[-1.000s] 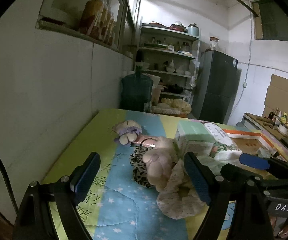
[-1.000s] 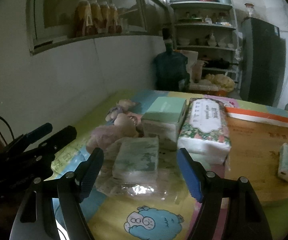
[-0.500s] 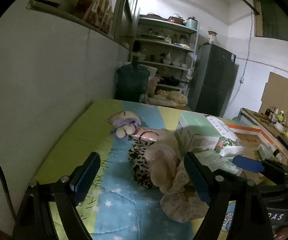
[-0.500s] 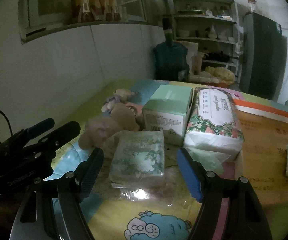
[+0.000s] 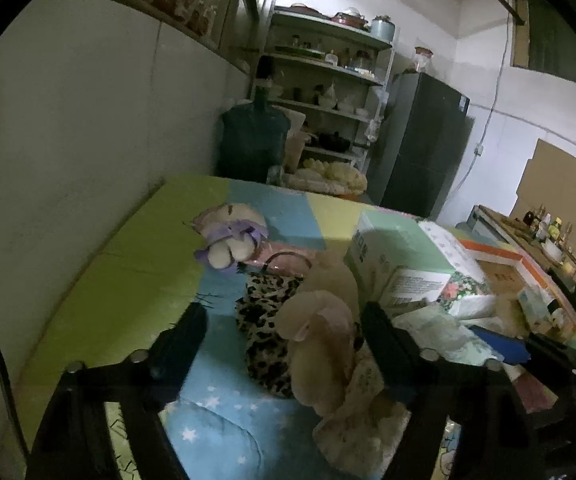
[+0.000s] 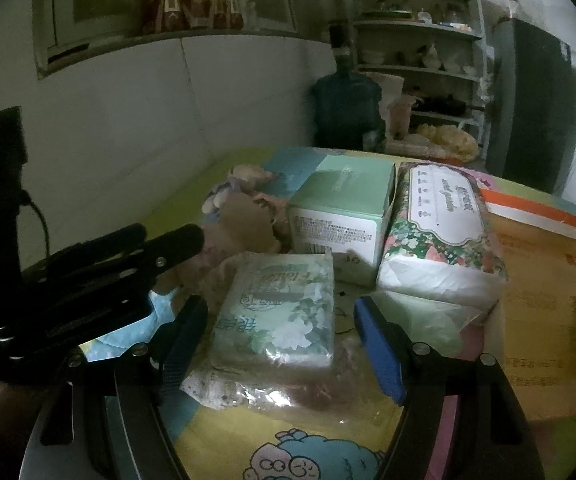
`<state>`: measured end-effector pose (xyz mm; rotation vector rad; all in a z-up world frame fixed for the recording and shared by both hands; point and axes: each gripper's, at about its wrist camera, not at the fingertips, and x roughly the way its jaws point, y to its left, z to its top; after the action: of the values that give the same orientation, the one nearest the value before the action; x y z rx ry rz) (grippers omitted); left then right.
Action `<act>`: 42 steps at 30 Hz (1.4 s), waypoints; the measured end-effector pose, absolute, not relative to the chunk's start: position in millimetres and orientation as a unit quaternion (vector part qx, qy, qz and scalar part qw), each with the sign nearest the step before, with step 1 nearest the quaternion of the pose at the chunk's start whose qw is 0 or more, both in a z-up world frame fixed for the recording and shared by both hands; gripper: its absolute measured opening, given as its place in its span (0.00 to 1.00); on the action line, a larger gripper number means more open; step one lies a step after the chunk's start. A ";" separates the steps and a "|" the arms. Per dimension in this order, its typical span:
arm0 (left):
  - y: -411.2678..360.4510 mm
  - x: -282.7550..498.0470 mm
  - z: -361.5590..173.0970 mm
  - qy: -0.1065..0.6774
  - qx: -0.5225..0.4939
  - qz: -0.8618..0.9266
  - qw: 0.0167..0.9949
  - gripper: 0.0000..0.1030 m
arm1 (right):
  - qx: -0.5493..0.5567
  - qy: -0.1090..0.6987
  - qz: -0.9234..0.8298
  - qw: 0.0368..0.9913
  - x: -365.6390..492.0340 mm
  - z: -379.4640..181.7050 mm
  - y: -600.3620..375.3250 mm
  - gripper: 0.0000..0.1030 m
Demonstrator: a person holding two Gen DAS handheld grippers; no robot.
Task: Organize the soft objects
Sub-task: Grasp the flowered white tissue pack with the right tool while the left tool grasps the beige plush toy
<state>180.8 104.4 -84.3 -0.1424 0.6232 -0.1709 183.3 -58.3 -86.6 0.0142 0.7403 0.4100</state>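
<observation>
The left gripper (image 5: 283,340) is closing in around the beige plush toy (image 5: 320,344) lying mid-mat, jaws narrowing but not yet pressing, while the right gripper (image 6: 279,332) is hanging open over the tissue pack (image 6: 279,312)

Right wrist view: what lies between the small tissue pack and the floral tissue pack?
A crumpled clear plastic bag, shown in the right wrist view.

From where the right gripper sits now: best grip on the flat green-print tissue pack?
Take the green-print tissue pack across its two long side edges, coming down from above and the near end. It lies flat on crinkly plastic wrap, long axis along the right gripper, whose open jaws already straddle its width. It probably squashes, so close gently.
</observation>
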 end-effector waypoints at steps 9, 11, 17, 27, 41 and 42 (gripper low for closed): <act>103.3 189.0 -94.3 0.330 -0.095 -0.125 0.931 0.34 | 0.010 0.365 0.202 0.909 186.4 -89.6 -61.3 0.60; 102.3 187.9 -95.0 0.328 -0.096 -0.129 0.931 0.31 | 0.009 0.366 0.201 0.908 186.9 -89.8 -61.2 0.53; 101.1 184.5 -93.2 0.318 -0.097 -0.126 0.935 0.26 | 0.010 0.364 0.199 0.910 184.8 -88.4 -64.9 0.50; 100.3 177.4 -83.2 0.299 -0.097 -0.116 0.942 0.24 | 0.011 0.348 0.199 0.916 177.7 -81.1 -68.7 0.49; 102.3 159.9 -59.5 0.264 -0.094 -0.105 0.954 0.23 | 0.008 0.322 0.205 0.924 159.3 -65.5 -71.2 0.49; 101.6 158.7 -57.8 0.262 -0.092 -0.105 0.955 0.23 | 0.008 0.320 0.206 0.925 157.9 -64.0 -71.7 0.49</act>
<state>158.7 101.6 -57.8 -0.1877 0.5322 -0.2140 157.9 -71.7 -64.0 0.0163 0.6573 0.4217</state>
